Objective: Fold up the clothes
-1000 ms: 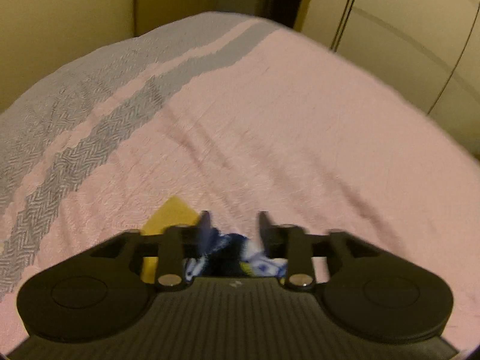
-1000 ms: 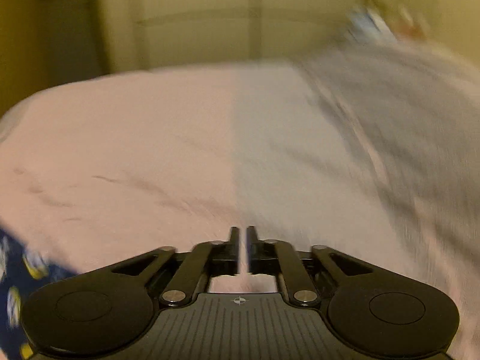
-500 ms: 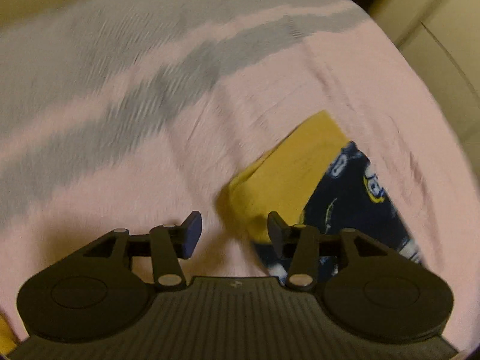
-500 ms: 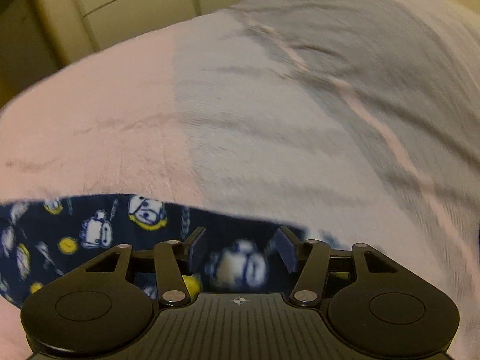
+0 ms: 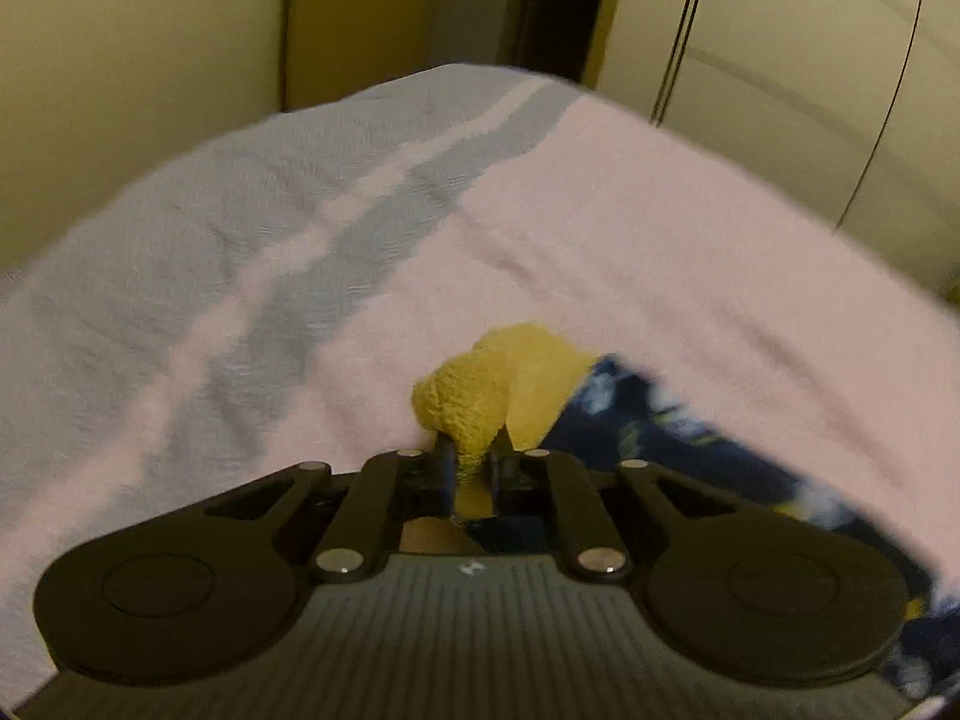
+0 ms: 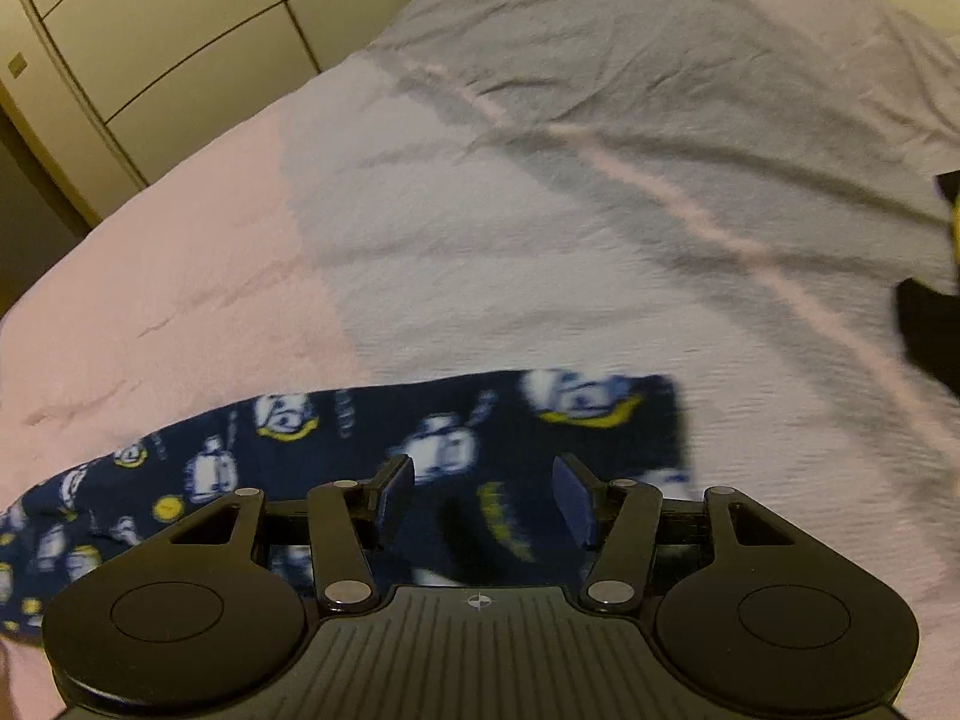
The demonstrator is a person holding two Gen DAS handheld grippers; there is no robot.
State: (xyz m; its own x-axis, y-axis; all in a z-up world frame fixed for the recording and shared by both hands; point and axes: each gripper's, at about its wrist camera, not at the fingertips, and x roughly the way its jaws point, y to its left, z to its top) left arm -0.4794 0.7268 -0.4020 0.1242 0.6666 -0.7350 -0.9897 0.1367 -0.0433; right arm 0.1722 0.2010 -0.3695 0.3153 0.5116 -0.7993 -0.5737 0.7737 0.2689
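A navy fleece garment (image 6: pixel 336 450) printed with white and yellow cartoon figures lies flat on the bed. Its yellow cuff (image 5: pixel 480 396) sticks up bunched in the left wrist view, where my left gripper (image 5: pixel 471 468) is shut on it; the navy part (image 5: pixel 660 438) trails off to the right. In the right wrist view my right gripper (image 6: pixel 483 504) hovers open just above the garment's right end, with nothing between its blue pads (image 6: pixel 393 495). The other gripper's dark body shows at that view's right edge (image 6: pixel 930 330).
The bed is covered by a pink blanket (image 5: pixel 690 252) with a grey striped section (image 6: pixel 600 150). Cream wardrobe doors (image 5: pixel 780 60) and a wall stand close behind the bed's far edges. A dark gap (image 5: pixel 552 6) lies between wall and wardrobe.
My left gripper went from open beside the yellow cuff to shut on it and lifted it. My right gripper stays open and has shifted over the garment's right end.
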